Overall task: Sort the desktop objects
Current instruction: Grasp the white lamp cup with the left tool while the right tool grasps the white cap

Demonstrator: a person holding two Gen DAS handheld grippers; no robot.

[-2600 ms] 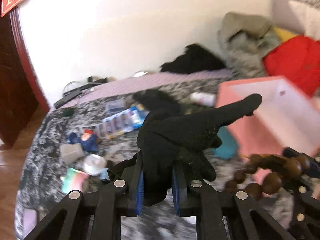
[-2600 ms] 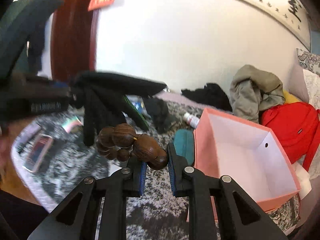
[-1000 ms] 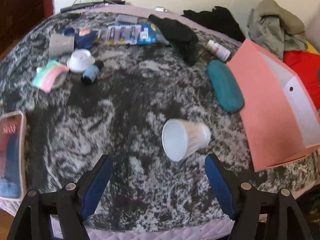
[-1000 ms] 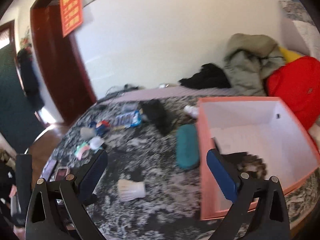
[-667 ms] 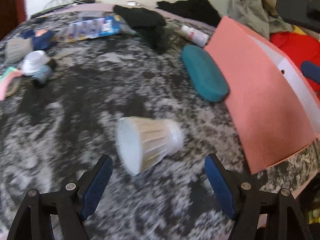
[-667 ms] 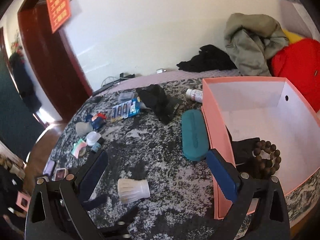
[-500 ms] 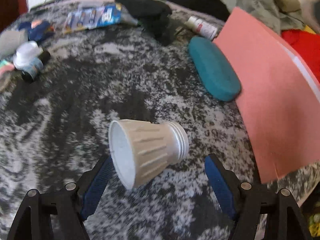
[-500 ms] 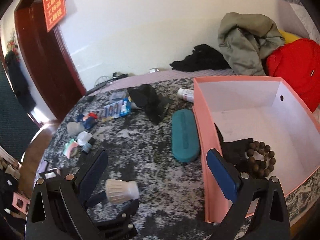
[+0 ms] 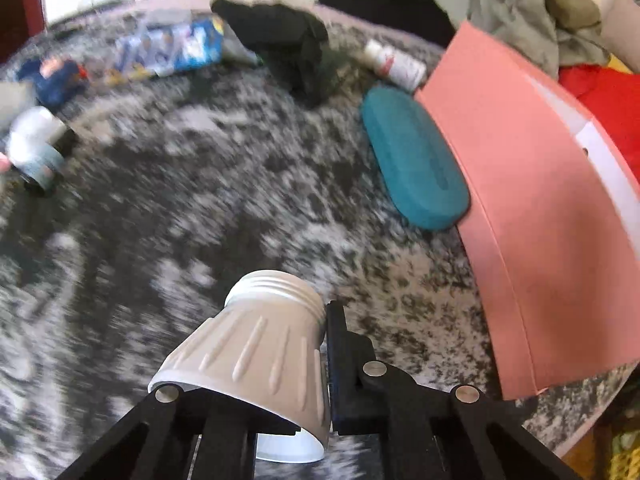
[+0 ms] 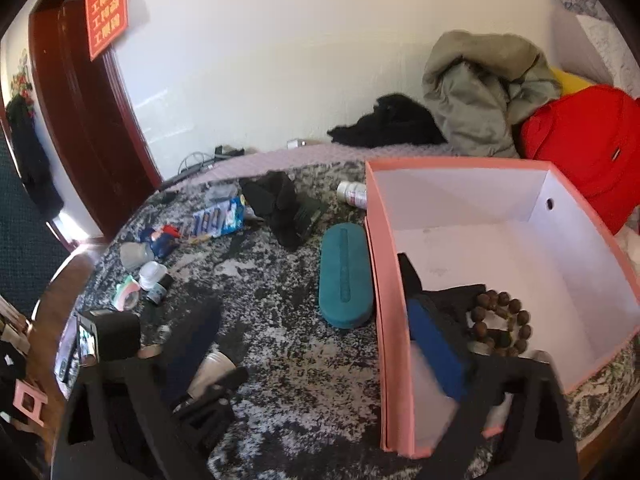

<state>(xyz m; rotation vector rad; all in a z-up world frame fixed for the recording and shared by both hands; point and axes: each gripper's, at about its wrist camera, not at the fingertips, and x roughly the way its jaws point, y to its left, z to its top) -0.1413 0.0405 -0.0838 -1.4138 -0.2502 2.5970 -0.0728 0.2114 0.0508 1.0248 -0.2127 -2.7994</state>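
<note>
A white ribbed cup [image 9: 256, 356] lies on its side on the mottled grey table, and my left gripper [image 9: 325, 360] is shut on its wall. One finger presses the outside and the other is hidden under the cup. In the right wrist view the cup [image 10: 210, 372] and left gripper [image 10: 208, 396] show at lower left. My right gripper [image 10: 310, 328] hangs over the near left corner of the pink box [image 10: 384, 280], jaws closing, pads touching nothing. A bead bracelet [image 10: 500, 324] and a black glove [image 10: 452, 300] lie in the box.
A teal case [image 9: 412, 160] lies against the box's left wall. Farther back are a black glove [image 9: 288, 44], a white bottle [image 9: 396, 64] and a battery pack [image 9: 172, 50]. Small jars [image 10: 154, 276] sit at the left. Clothes [image 10: 480, 92] and a red bag [image 10: 584, 148] are behind.
My left gripper came in on the cup and closed on its wall. My right gripper's jaws have narrowed, and it sank toward the box's near corner.
</note>
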